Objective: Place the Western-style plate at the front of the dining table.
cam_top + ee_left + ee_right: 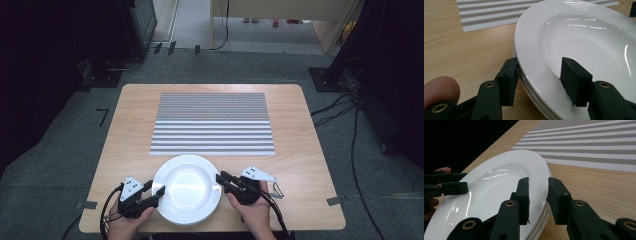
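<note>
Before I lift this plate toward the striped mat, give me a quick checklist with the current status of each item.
1. Left gripper straddles the rim of the top plate: ok, one jaw outside, one inside.
2. Left pads pressing the rim: cannot tell; the jaws look wide around it.
3. Right gripper astride the opposite rim: ok, jaws close together on it.
4. Only the top plate is caught: cannot tell; stacked rims show beneath.
5. Striped mat free for landing: ok.
6. Plate well on the table: ok.
</note>
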{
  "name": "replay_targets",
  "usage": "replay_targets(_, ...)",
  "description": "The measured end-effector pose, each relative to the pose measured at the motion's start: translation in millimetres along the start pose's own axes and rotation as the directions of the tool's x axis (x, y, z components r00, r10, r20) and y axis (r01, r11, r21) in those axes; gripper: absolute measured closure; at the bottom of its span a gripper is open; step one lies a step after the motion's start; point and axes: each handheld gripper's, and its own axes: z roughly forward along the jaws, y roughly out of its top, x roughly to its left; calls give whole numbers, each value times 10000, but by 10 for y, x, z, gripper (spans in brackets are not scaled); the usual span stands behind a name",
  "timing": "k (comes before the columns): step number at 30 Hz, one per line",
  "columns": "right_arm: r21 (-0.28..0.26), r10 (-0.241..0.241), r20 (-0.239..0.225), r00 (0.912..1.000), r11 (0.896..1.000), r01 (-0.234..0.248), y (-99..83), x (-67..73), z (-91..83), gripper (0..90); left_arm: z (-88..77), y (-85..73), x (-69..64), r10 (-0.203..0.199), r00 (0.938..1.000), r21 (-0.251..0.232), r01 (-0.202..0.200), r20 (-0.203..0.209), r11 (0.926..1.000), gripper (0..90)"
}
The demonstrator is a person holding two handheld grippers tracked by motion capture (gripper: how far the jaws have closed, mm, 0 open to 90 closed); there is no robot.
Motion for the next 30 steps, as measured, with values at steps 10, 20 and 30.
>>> replay_targets(10,333,720,-415,9965,9969,-707,-31,-52,37,730,2,-3,2,-20,10000,0,20,3,10000,485)
replay_targets(20,446,1457,-672,9870,9887,-1429,-23,-100,34,749,2,-4,3,-35,10000,-2,35,7,10000,487)
replay_targets(30,584,2047,-935,9743,9781,-1999,-16,-145,28,783,6,-6,-14,1,9999,-2,-1,-124,10000,491)
